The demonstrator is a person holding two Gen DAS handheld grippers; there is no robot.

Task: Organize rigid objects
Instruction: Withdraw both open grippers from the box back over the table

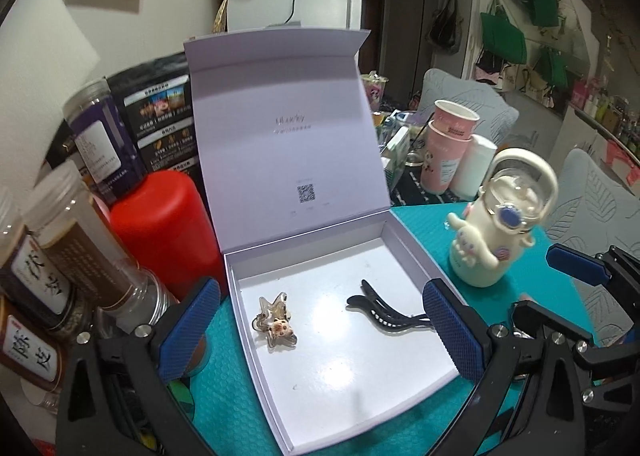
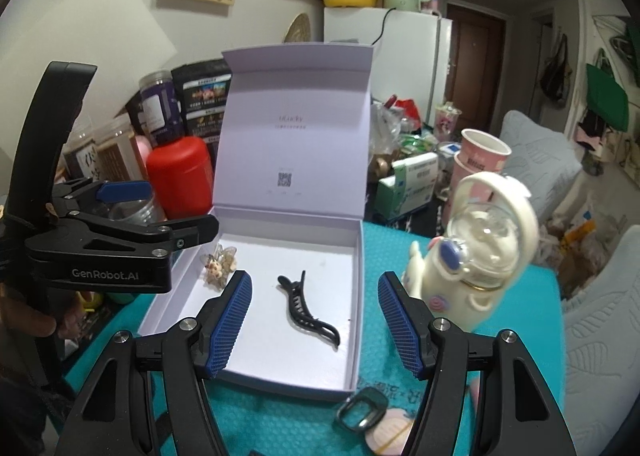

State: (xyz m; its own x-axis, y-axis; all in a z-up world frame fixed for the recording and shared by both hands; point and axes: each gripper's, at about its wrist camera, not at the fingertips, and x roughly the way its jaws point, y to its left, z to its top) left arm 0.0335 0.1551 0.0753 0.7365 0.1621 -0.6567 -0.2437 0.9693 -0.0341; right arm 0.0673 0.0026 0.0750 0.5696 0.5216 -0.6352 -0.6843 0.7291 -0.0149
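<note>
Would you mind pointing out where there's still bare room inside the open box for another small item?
The white box floor is bare along its near half, in front of the star hair clip and the black hair clip. The far strip below the raised lid is also free. Between the clips there is only a narrow gap. Left of the box, jars crowd in.

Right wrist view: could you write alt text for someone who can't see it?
An open white box on a teal mat holds a black hair clip and a star-shaped clip. The right gripper hovers open above it, holding nothing; a cream bottle stands right of the box.
</note>
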